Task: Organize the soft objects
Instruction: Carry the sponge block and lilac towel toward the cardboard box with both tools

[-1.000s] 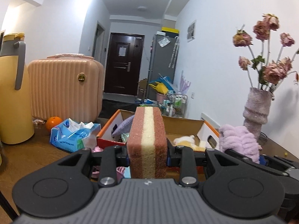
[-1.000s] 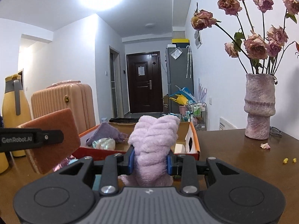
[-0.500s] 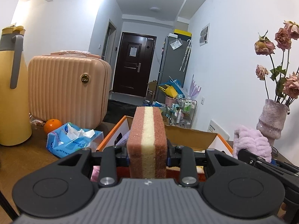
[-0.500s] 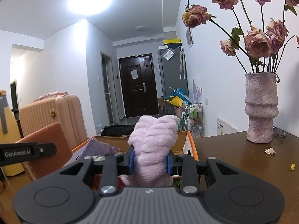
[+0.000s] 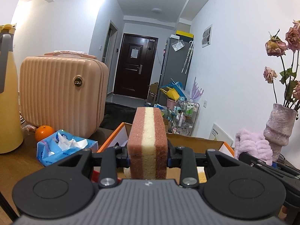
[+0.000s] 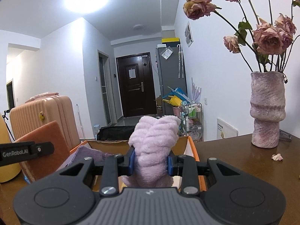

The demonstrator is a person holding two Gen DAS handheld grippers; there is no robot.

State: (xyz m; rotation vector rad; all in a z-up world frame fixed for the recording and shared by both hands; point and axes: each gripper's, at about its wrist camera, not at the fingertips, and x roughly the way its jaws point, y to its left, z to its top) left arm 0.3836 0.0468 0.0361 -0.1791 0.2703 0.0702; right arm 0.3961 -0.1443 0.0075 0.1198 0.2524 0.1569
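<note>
While both grippers are up in the air, each one holds something soft. The left gripper (image 5: 148, 161) has its two fingers squeezed tight on a sponge (image 5: 148, 142). The sponge stands on its end, brown on both sides with a yellow stripe down the middle. The right gripper (image 6: 150, 162) has its fingers pressed onto a fluffy purple towel (image 6: 153, 150), which sticks up between them.

Just past both grippers sits a cardboard box (image 5: 196, 143) with orange edges, open at the top. A purple cloth (image 6: 86, 153) lies inside it on the left. Both soft things are held above the near side of the box.

Left of the box, on the brown table (image 6: 234, 159), is a blue pack of tissues (image 5: 65, 146). An orange (image 5: 44, 132) sits near it. Behind them stands a pink suitcase (image 5: 60, 95), and a yellow jug (image 5: 7, 103) is at the far left. To the right, a pink vase (image 6: 266, 110) holds dried roses (image 6: 268, 39). Far away, down the hall, is a dark door (image 5: 136, 69).
</note>
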